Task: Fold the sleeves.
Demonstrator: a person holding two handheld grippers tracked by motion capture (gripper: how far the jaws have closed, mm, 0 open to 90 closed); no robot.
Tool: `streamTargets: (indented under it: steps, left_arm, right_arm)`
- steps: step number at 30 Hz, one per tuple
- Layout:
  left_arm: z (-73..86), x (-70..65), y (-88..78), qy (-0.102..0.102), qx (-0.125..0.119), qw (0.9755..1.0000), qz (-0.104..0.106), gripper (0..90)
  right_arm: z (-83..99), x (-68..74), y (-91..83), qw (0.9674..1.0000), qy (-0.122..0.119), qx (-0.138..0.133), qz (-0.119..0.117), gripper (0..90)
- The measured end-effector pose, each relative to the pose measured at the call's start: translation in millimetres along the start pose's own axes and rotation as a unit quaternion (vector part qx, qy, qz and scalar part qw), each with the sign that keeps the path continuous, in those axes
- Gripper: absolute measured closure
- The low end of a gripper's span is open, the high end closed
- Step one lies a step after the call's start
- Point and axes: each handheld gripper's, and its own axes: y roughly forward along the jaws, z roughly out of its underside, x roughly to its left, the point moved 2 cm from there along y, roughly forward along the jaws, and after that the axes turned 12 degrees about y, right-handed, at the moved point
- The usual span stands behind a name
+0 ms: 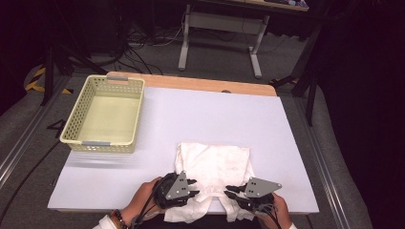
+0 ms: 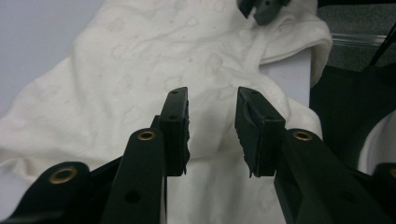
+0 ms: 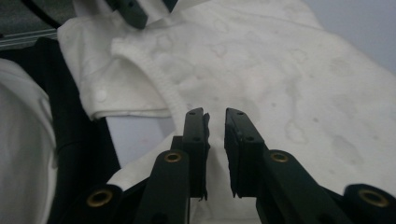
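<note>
The white garment (image 1: 213, 171) lies roughly folded just off the basket's (image 1: 106, 114) near right corner, not yet in the basket, which holds nothing. Both tools hover at its near edge, unclamped: left gripper (image 2: 212, 133) jaws apart, right gripper (image 3: 215, 140) jaws narrowly parted, so folding seems midway

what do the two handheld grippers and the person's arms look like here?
Both are black. The left gripper and right gripper each carry a grey three-cornered plate with small holes on top. Up close, the fingers are flat black blocks with ridged inner faces, on black links with brass-coloured rivets. Dark cables trail back along the hands. The left wrist wears beaded bracelets; white sleeve cuffs show at the bottom edge.
</note>
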Motion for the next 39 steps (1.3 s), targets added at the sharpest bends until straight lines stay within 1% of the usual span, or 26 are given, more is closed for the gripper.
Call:
streamTargets:
  steps: [2,4,5,6,7,8,10,15,17,19,21,22,24,25,26,27,28,29,30,32,33,34,36,37,38,39]
  left_arm:
    - [1.0,-2.7,6.7,0.002,0.013,0.9999,0.011,67.1]
    - [5.8,-5.1,14.3,-0.009,0.026,0.9991,0.032,69.7]
    - [8.9,-6.7,17.6,-0.012,0.036,0.9985,0.040,71.9]
    - [9.7,-7.3,17.2,-0.010,0.030,0.9987,0.040,73.5]
    - [9.5,-7.3,16.5,-0.010,0.035,0.9985,0.042,74.4]
    - [9.5,-7.3,16.5,-0.010,0.035,0.9985,0.042,74.8]
    - [11.4,-7.2,14.9,-0.015,0.033,0.9981,0.050,77.1]
    - [11.3,-5.7,11.6,-0.013,0.031,0.9981,0.051,77.5]
    - [12.0,-1.3,7.0,-0.013,0.025,0.9988,0.039,76.5]
    - [14.6,6.6,0.6,-0.028,0.019,0.9991,0.025,74.3]
    - [17.4,16.9,-6.0,-0.042,0.007,0.9991,0.005,73.4]
    - [18.4,22.4,-8.4,-0.047,0.002,0.9989,-0.007,69.5]
    - [19.9,33.9,-12.3,-0.058,-0.001,0.9978,-0.031,65.0]
    - [19.9,33.9,-12.3,-0.058,-0.001,0.9978,-0.031,61.8]
    - [21.0,46.0,-13.2,-0.071,-0.005,0.9961,-0.052,59.9]
    - [21.4,49.8,-13.2,-0.072,-0.003,0.9955,-0.062,57.1]
    - [21.4,49.8,-13.2,-0.072,-0.003,0.9955,-0.062,54.1]
    - [23.7,62.0,-11.2,-0.085,0.004,0.9935,-0.076,49.2]
    - [24.9,66.1,-10.4,-0.092,0.008,0.9920,-0.086,47.5]
    - [27.8,77.4,-7.0,-0.111,0.018,0.9879,-0.107,36.9]
    - [28.9,83.1,-5.2,-0.119,0.021,0.9855,-0.118,34.5]
    - [30.2,89.3,-2.7,-0.126,0.021,0.9831,-0.130,30.6]
    - [31.5,96.9,1.8,-0.133,0.021,0.9819,-0.132,30.0]
    - [31.5,96.9,1.8,-0.133,0.021,0.9819,-0.132,29.8]
    - [31.7,101.5,5.9,-0.135,0.024,0.9814,-0.134,29.3]
    - [31.8,108.3,13.1,-0.134,0.035,0.9803,-0.141,28.8]
  right_arm:
    - [1.2,-4.2,-0.8,0.9999,0.003,0.003,0.010,79.6]
    - [5.3,-9.0,1.3,0.9996,0.007,0.016,0.021,80.8]
    - [7.8,-10.9,3.0,0.9994,0.011,0.027,0.019,82.1]
    - [10.1,-11.6,5.2,0.9990,0.014,0.041,0.015,82.8]
    - [12.2,-11.2,6.8,0.9985,0.012,0.052,0.014,83.9]
    - [13.1,-10.6,6.8,0.9985,0.008,0.052,0.016,85.8]
    - [14.3,-10.8,5.8,0.9981,0.014,0.059,0.011,89.7]
    - [17.5,-11.8,1.6,0.9977,0.018,0.066,0.000,90.0]
    - [16.4,-13.4,-0.2,0.9981,0.019,0.058,0.009,85.7]
    - [14.2,-18.3,-2.6,0.9982,0.029,0.041,0.031,75.6]
    - [11.3,-26.9,-5.8,0.9975,0.045,0.024,0.050,72.1]
    - [9.3,-32.1,-7.7,0.9967,0.052,0.013,0.060,68.3]
    - [5.2,-41.9,-10.9,0.9950,0.064,-0.003,0.076,66.9]
    - [5.2,-41.9,-10.9,0.9950,0.064,-0.003,0.076,66.9]
    - [-1.4,-58.7,-14.4,0.9922,0.077,-0.027,0.095,63.6]
    - [-3.0,-63.5,-14.8,0.9914,0.081,-0.030,0.099,62.9]
    - [-3.0,-63.5,-14.8,0.9914,0.081,-0.030,0.099,62.9]
    - [-6.9,-78.0,-14.0,0.9885,0.082,-0.038,0.121,59.2]
    - [-8.0,-83.2,-12.6,0.9876,0.086,-0.038,0.126,57.8]
    - [-10.1,-95.0,-7.5,0.9854,0.096,-0.034,0.136,53.6]
    - [-11.1,-101.3,-4.3,0.9840,0.101,-0.034,0.143,52.5]
    - [-11.9,-107.3,-0.7,0.9836,0.106,-0.032,0.143,51.6]
    - [-13.5,-117.4,7.2,0.9825,0.108,-0.017,0.151,46.9]
    - [-14.1,-123.1,10.9,0.9826,0.122,-0.010,0.139,45.0]
    - [-15.5,-131.1,14.6,0.9812,0.146,0.000,0.126,40.8]
    - [-16.5,-137.6,16.6,0.9785,0.166,-0.006,0.122,41.2]
